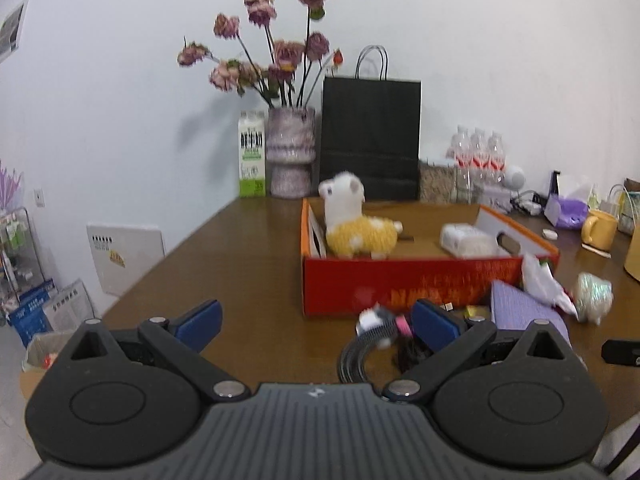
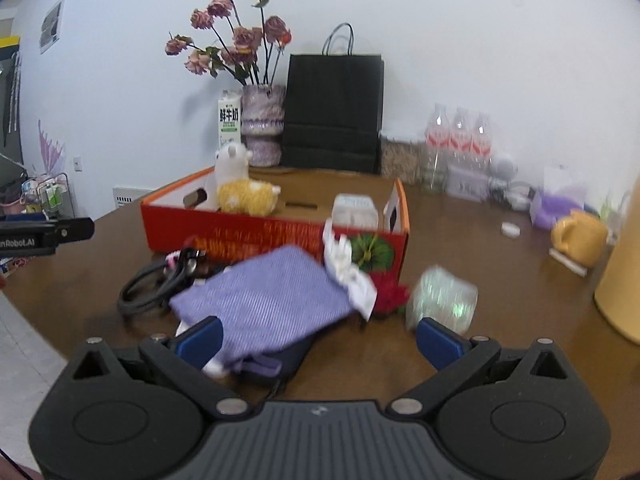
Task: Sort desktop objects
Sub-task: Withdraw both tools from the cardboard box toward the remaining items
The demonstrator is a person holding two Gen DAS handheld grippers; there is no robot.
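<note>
From the left wrist, the left claw (image 1: 316, 322) is spread and empty; the black cable coil (image 1: 362, 350) lies on the surface just ahead, toward its right finger.

From the right wrist, the right claw (image 2: 318, 340) gapes wide and empty, the purple pouch (image 2: 268, 304) straight ahead, slanting up rightward toward the red box (image 2: 256, 236). The right hand looks nearer it.
</note>
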